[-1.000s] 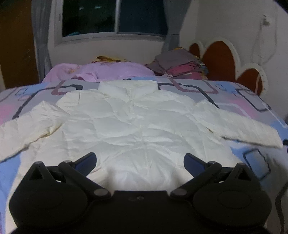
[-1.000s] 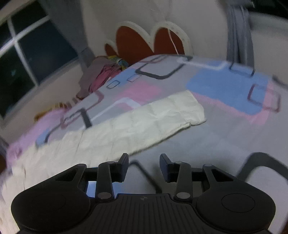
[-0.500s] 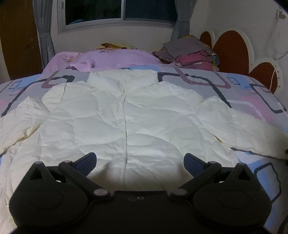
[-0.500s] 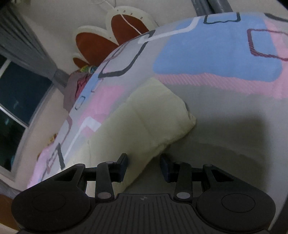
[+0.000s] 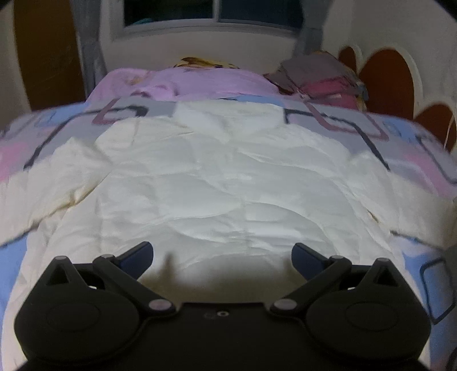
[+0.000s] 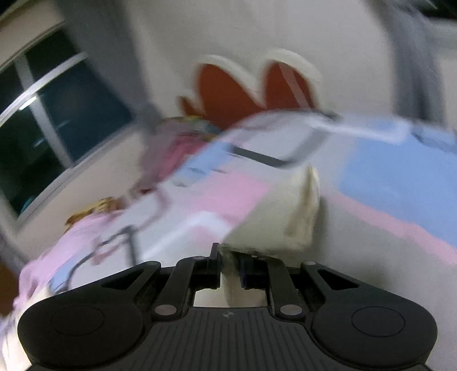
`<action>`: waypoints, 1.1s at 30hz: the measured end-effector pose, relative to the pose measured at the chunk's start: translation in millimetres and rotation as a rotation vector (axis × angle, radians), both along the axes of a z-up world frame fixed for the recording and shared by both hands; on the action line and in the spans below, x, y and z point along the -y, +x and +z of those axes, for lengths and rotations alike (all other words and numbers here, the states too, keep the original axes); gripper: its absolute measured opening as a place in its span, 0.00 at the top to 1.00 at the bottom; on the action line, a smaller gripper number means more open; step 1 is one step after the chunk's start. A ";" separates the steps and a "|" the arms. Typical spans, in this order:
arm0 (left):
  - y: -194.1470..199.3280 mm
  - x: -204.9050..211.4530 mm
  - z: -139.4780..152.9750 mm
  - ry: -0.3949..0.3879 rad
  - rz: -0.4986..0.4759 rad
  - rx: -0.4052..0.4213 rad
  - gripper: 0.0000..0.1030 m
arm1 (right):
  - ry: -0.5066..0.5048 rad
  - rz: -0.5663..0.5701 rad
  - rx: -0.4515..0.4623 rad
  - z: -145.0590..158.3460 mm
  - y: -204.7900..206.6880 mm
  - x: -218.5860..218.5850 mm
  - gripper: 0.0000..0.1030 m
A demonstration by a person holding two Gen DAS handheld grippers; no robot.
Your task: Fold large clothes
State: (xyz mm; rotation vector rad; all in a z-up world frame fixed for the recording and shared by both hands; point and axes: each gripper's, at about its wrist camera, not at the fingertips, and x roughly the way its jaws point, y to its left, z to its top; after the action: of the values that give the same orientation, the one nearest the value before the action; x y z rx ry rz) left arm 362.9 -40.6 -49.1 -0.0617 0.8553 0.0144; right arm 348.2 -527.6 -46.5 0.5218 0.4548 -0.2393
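A cream quilted jacket (image 5: 205, 182) lies spread flat on the bed (image 5: 414, 171), collar toward the window (image 5: 211, 11) and hem toward the camera, its sleeves running out to either side over a bedspread patterned in blue, pink and grey. The left gripper (image 5: 222, 258) hovers over the hem with its fingers (image 5: 137, 254) spread wide and nothing between them.

In the right wrist view, which is blurred, the right gripper (image 6: 230, 268) has its fingers (image 6: 214, 261) drawn close together on the cream fabric of the jacket's sleeve end (image 6: 285, 217), which rises off the bedspread as a folded flap just ahead of the tips.

Beyond the collar sits a pink blanket (image 5: 188, 82), and beside it a pile of folded clothes (image 5: 317, 77) in grey and magenta, close to the red scalloped headboard (image 5: 385, 77). Grey curtains (image 5: 91, 51) hang at the window's side, next to a brown door (image 5: 45, 54). None of these touches the jacket.
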 end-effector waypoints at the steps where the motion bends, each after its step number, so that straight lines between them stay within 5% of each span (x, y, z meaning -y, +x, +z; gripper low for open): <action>1: -0.8 -9.6 1.3 -0.010 0.002 0.004 0.00 | -0.026 0.044 0.018 9.6 3.6 -19.4 0.87; 8: 11.3 -64.6 8.9 -0.014 0.018 0.036 0.06 | -0.179 0.333 0.039 40.1 23.2 -181.8 0.87; 17: 13.8 -137.4 4.4 -0.163 0.015 0.051 0.11 | -0.272 0.643 -0.046 8.3 41.4 -368.5 0.87; 25: 22.1 -169.0 -2.2 -0.201 0.010 0.051 0.13 | -0.336 0.844 -0.164 -54.0 46.2 -455.2 0.87; 28: 24.8 -170.5 -9.0 -0.224 -0.007 0.030 0.12 | -0.455 0.856 -0.182 -63.3 36.8 -475.8 0.85; 30: 27.0 -168.5 -11.7 -0.233 -0.019 0.030 0.12 | -0.434 0.828 -0.148 -52.7 28.1 -463.4 0.58; 31: 29.2 -166.5 -13.1 -0.243 -0.026 0.031 0.12 | -0.434 0.794 -0.126 -47.7 24.2 -454.9 0.36; 33: 37.4 -159.9 -18.0 -0.275 -0.035 0.030 0.12 | -0.446 0.740 -0.084 -36.0 13.6 -435.2 0.31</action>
State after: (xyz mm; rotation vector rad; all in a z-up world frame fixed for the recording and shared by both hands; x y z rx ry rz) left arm 400.3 119.3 -67.2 -0.3044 0.8239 -0.1371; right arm 361.8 -92.4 -82.5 -0.1116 0.6255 0.3475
